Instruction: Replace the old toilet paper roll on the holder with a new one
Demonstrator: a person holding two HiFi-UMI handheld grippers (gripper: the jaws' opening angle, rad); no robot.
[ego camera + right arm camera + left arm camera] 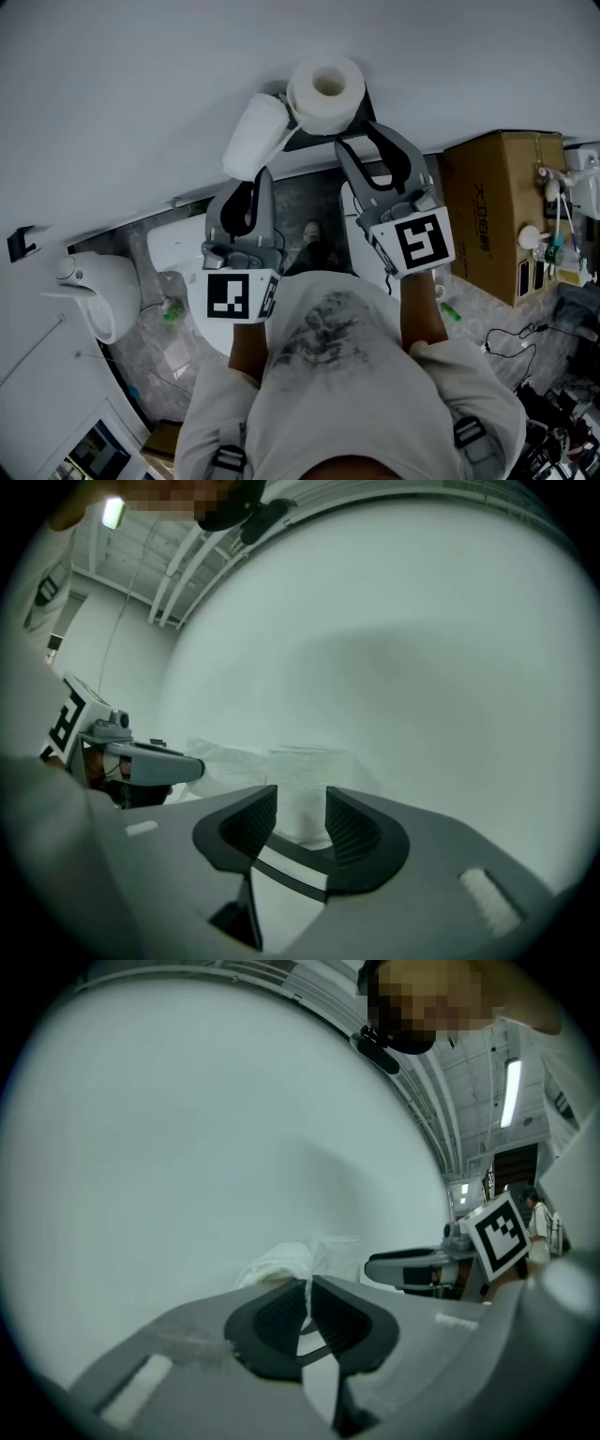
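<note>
A white toilet paper roll (325, 92) sits on a dark holder (302, 140) on the wall, its core hole facing me. Left of it a crumpled white wrapping (255, 136) sticks out. My left gripper (253, 175) is shut on a thin edge of that wrapping (281, 1265), pinched between its pads (282, 1311). My right gripper (356, 134) stands open just below and right of the roll. In the right gripper view the roll (305, 780) shows ahead of the jaws (300, 819), which do not touch it. Both grippers point level at the wall.
A cardboard box (497, 211) stands at the right, with cables and small gear (553, 234) beyond it. A white toilet (178, 248) and another white fixture (103, 295) sit on the floor at the left. The wall (141, 84) is plain white.
</note>
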